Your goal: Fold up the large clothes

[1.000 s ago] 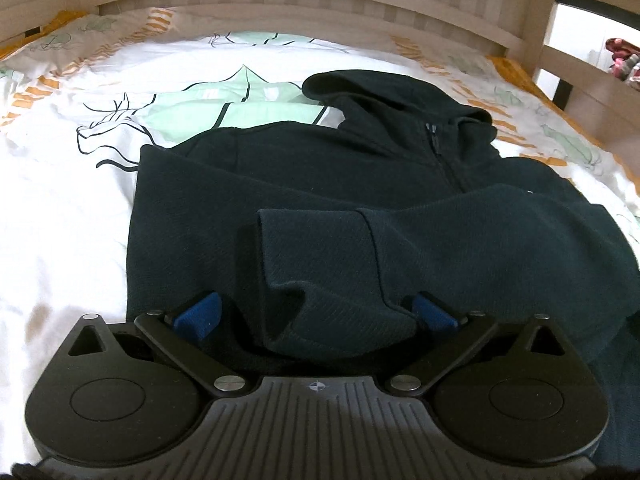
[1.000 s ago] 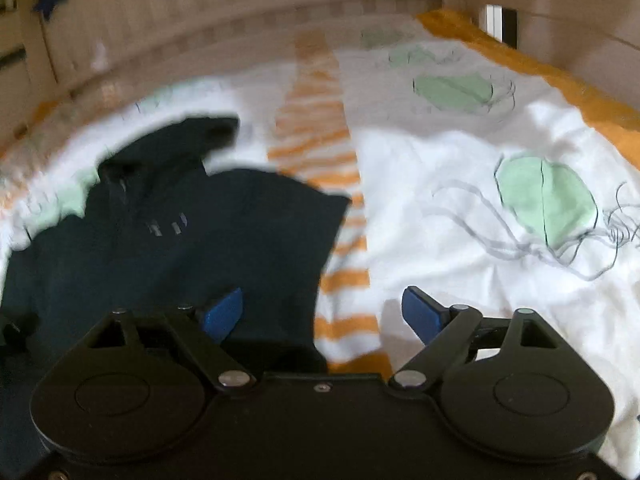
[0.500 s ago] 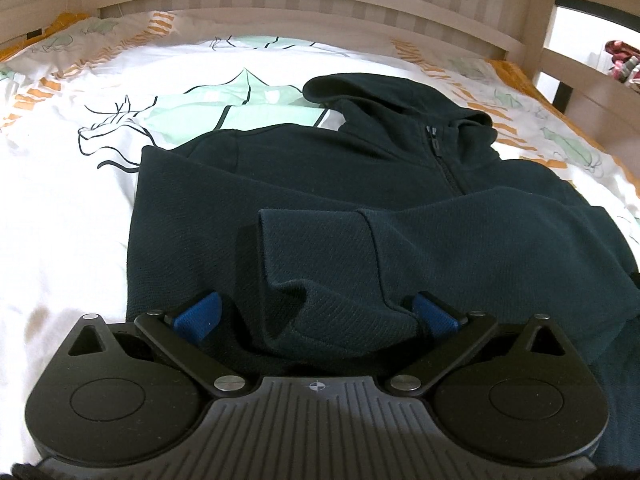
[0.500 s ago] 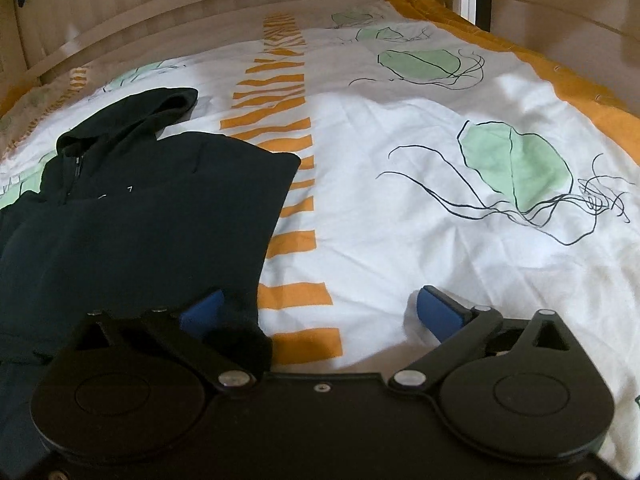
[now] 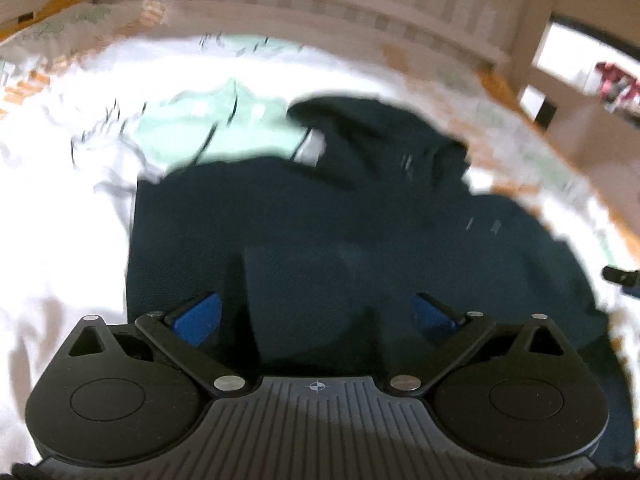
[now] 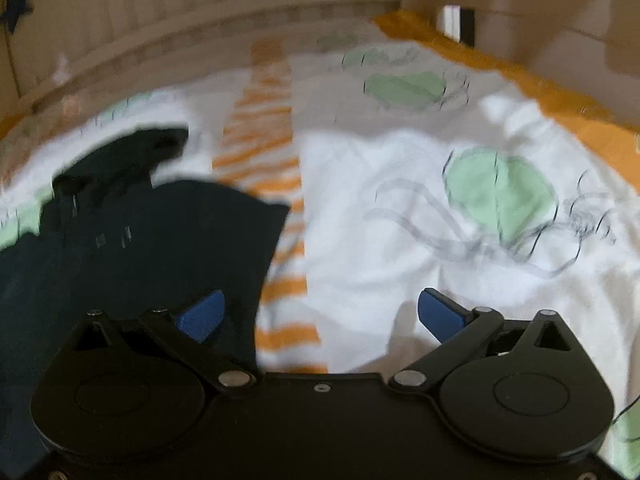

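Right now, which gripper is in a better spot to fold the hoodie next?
Probably the left gripper: it is open right over the hoodie, with the folded-in sleeve between its fingers. The right gripper, also open, sits at the hoodie's edge, mostly over the bedsheet.

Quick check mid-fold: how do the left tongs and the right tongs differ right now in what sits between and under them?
The left tongs hang over the dark hoodie, with its folded sleeve lying between the pads; the right tongs straddle the hoodie's edge, mostly over the bedspread. The left view is filled by hoodie; the right view shows it only beside one pad. Shared: both stand wide open, gripping nothing.
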Available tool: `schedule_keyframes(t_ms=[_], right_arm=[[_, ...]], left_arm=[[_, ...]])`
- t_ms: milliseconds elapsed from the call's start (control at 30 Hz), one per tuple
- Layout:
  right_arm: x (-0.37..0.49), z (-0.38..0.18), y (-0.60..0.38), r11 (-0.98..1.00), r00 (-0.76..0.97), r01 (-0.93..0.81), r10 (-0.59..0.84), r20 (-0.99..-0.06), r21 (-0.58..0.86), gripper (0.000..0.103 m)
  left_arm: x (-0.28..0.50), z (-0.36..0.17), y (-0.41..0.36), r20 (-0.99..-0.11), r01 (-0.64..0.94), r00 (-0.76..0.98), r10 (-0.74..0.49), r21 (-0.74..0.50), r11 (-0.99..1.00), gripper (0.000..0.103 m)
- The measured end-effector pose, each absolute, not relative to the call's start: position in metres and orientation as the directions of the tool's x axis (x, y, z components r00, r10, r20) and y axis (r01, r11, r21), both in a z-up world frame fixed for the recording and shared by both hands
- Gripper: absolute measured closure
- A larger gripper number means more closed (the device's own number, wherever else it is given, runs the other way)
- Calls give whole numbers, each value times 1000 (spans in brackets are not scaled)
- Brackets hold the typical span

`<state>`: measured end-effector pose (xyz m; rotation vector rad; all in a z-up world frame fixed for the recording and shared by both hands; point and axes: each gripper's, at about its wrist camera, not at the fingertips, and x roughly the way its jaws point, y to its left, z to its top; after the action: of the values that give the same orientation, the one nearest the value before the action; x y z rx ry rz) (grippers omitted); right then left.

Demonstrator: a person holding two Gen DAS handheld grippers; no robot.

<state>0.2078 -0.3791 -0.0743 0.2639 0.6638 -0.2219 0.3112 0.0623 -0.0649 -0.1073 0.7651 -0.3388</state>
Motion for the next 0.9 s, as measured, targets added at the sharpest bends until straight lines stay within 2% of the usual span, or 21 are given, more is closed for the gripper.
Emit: schedule_keyframes(t_ms=[200, 433, 633, 900], right_arm=[[242, -44, -368, 957, 804, 193, -28, -594, 215, 1], [320, -41, -336, 977, 829, 88, 35, -558, 192, 1], [391, -56, -309, 981, 837, 16, 92, -539, 192, 1], [444, -89, -288, 993, 794, -43, 100, -600, 108, 1]], left_arm=[[362, -26, 50, -599, 294, 730, -329, -160, 943, 0], [438, -30, 7, -582, 313, 757, -295, -73, 947, 0], [489, -60, -18, -617, 298, 745, -254, -34, 954, 0], [526, -100, -28, -689, 315, 700, -189, 61, 947, 0]])
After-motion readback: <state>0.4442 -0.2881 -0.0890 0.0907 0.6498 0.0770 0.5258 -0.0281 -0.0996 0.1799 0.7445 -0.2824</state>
